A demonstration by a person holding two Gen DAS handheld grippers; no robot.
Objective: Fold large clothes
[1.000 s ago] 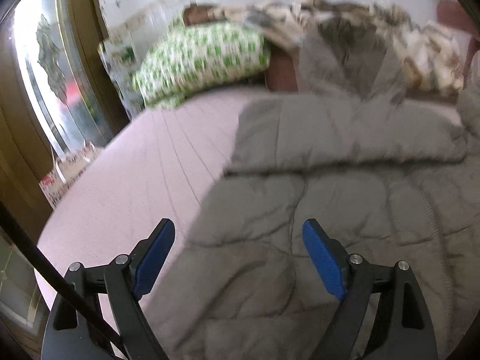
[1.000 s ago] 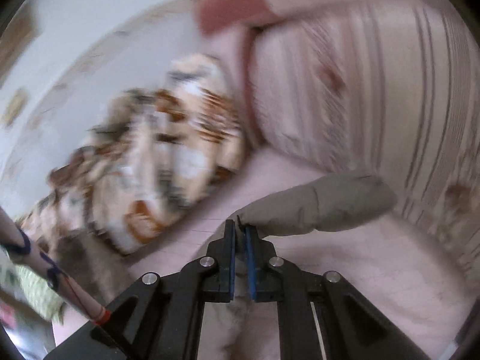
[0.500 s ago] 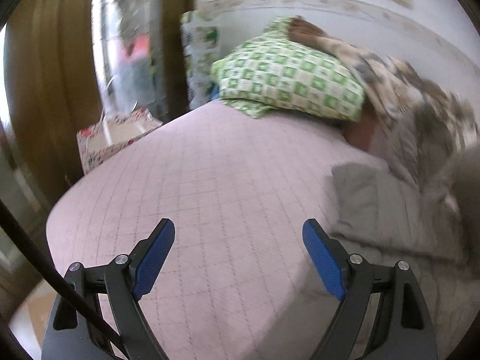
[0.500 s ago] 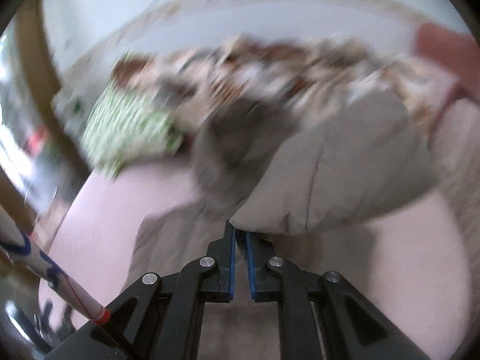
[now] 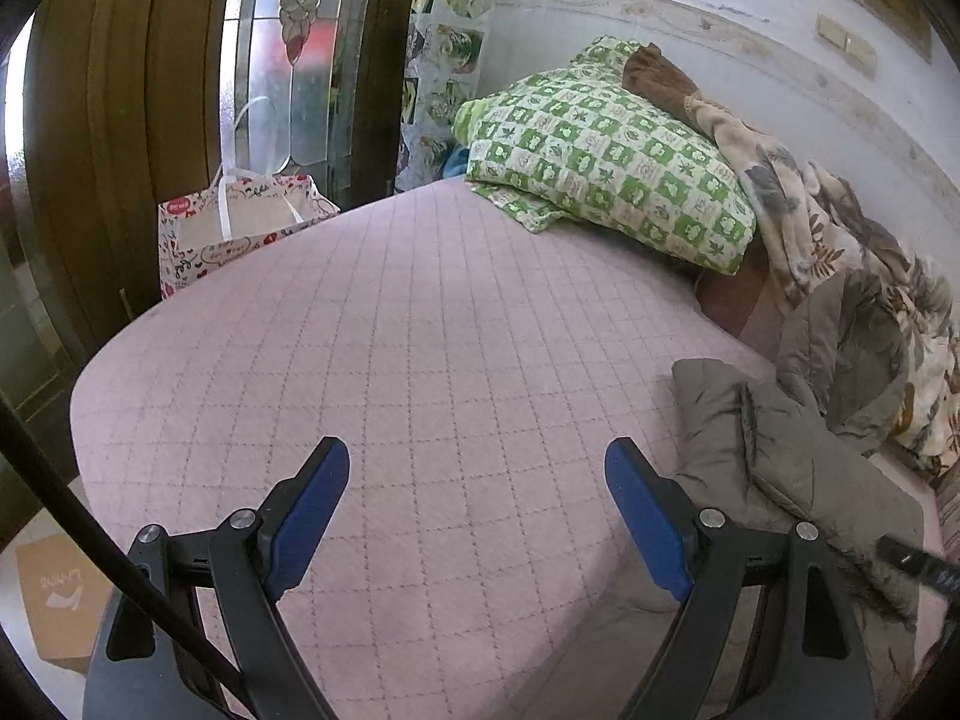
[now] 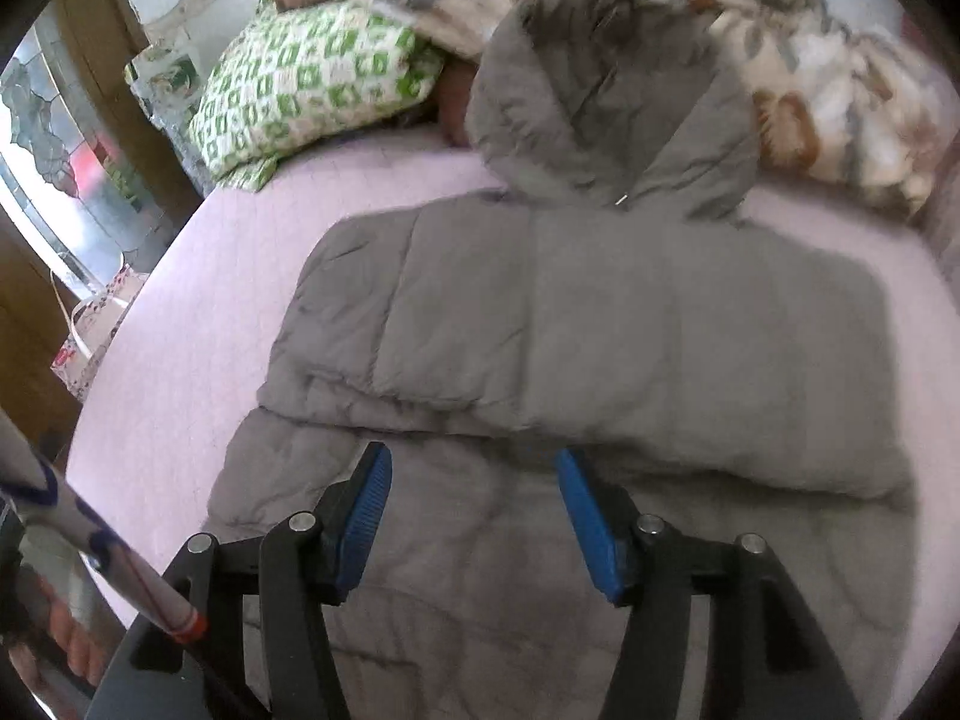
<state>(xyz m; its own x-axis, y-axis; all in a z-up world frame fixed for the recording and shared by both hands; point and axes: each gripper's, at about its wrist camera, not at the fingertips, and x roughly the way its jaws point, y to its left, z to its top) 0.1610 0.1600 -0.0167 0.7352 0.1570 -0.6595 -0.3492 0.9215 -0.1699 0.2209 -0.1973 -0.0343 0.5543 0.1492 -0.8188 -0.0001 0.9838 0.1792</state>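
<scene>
A grey padded hooded jacket (image 6: 576, 330) lies flat on the pink quilted bed (image 6: 198, 324), both sleeves folded across its body and the hood (image 6: 606, 114) pointing at the far blanket. My right gripper (image 6: 474, 516) hovers over the jacket's lower part, its jaws opening with nothing between the blue pads. In the left wrist view only the jacket's left edge (image 5: 774, 450) shows at the right. My left gripper (image 5: 477, 510) stands wide open over bare bed cover (image 5: 390, 360), to the left of the jacket.
A green checked pillow (image 5: 606, 150) and a leaf-patterned blanket (image 5: 840, 252) lie at the head of the bed by the wall. A patterned gift bag (image 5: 234, 222) stands beside the bed near a wooden door with glass (image 5: 288, 60). A cardboard box (image 5: 60, 594) sits on the floor.
My right gripper carried a sleeve across the jacket, let go of it and opened. My left gripper swung left, off the jacket, onto bare bed cover.
</scene>
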